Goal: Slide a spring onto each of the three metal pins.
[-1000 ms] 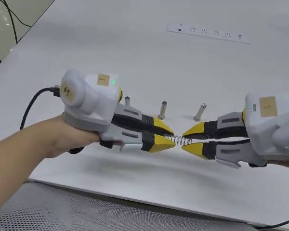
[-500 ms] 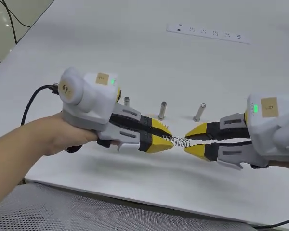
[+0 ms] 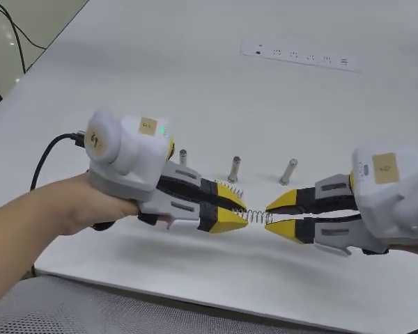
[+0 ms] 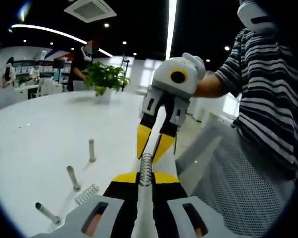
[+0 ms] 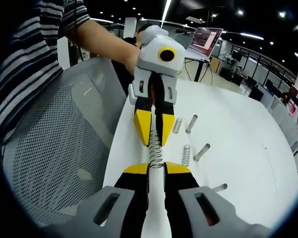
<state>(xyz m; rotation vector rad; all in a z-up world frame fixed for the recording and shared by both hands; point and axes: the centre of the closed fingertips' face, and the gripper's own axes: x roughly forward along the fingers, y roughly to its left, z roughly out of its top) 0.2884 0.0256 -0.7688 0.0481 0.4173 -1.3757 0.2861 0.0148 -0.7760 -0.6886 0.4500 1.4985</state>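
Three short, dull-silver metal pins (image 3: 235, 169), plain cylinders, stand in a row on the smooth, matte white tabletop (image 3: 160, 83), well short of a flat white power strip (image 3: 296, 56) at the far side. Both tools have glossy white plastic bodies, black jaw arms and wedge-shaped yellow tips. The spring (image 3: 256, 215) is a thin, bright wire coil, narrow and straight, with its turns slightly apart. It hangs in the air above the near part of the table, nearer the person than the pins, and bridges the gap between the two sets of tips. The left gripper (image 3: 245, 211), held in a hand (image 3: 90, 205) and trailing a black cable (image 3: 45, 156), has its jaws pressed together on one end of the coil. The right gripper (image 3: 268, 216) faces it nose to nose, jaws pinched on the other end. In the left gripper view the spring (image 4: 146, 166) rises from between the left gripper (image 4: 146, 177) tips towards the opposing tool. In the right gripper view the spring (image 5: 155, 148) runs from the right gripper (image 5: 156, 168) up into the other's yellow tips. Two loose springs (image 5: 186, 155) of the same coiled wire lie flat on the table among the pins. A grey mesh chair (image 5: 64, 148) sits by the table's edge.
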